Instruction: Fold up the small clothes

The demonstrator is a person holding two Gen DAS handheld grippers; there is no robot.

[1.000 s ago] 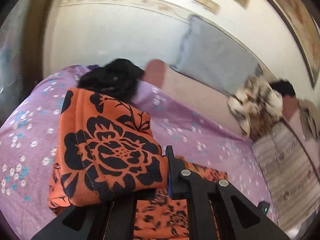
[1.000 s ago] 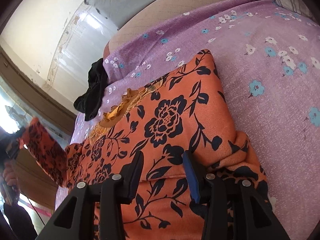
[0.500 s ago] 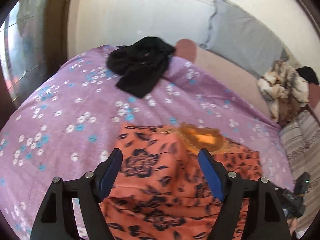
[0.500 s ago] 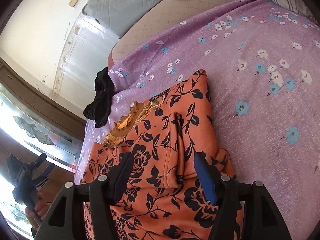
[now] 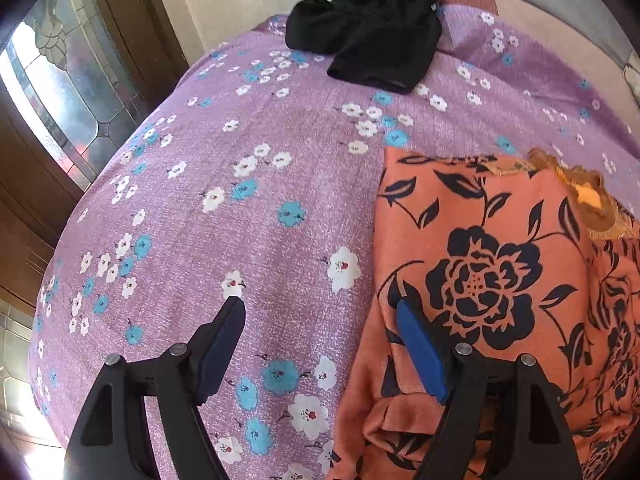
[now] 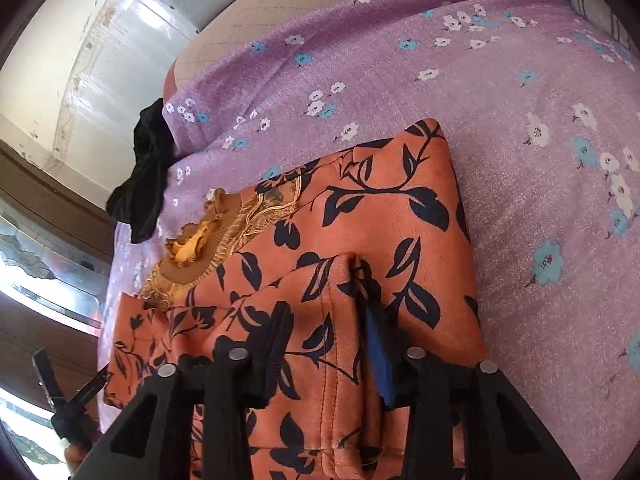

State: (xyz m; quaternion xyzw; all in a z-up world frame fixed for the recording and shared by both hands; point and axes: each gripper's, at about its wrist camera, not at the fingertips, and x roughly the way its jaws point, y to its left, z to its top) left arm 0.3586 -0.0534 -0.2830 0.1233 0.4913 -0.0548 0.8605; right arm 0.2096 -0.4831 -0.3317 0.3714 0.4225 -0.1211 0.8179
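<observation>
Garment: orange floral garment [image 5: 500,280] on purple bedsheet [image 5: 240,200] (partly folded).
Left tongs [image 5: 320,320]: spread wide, straddling garment's edge, holding nothing.
Right tongs [image 6: 326,328]: spread around a raised fold.

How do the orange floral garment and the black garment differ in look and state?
The orange floral garment is patterned and partly folded with flat edges; the black garment is plain and crumpled. The orange one lies by both grippers, the black one at the far edge. Both rest on the purple bedsheet.
</observation>
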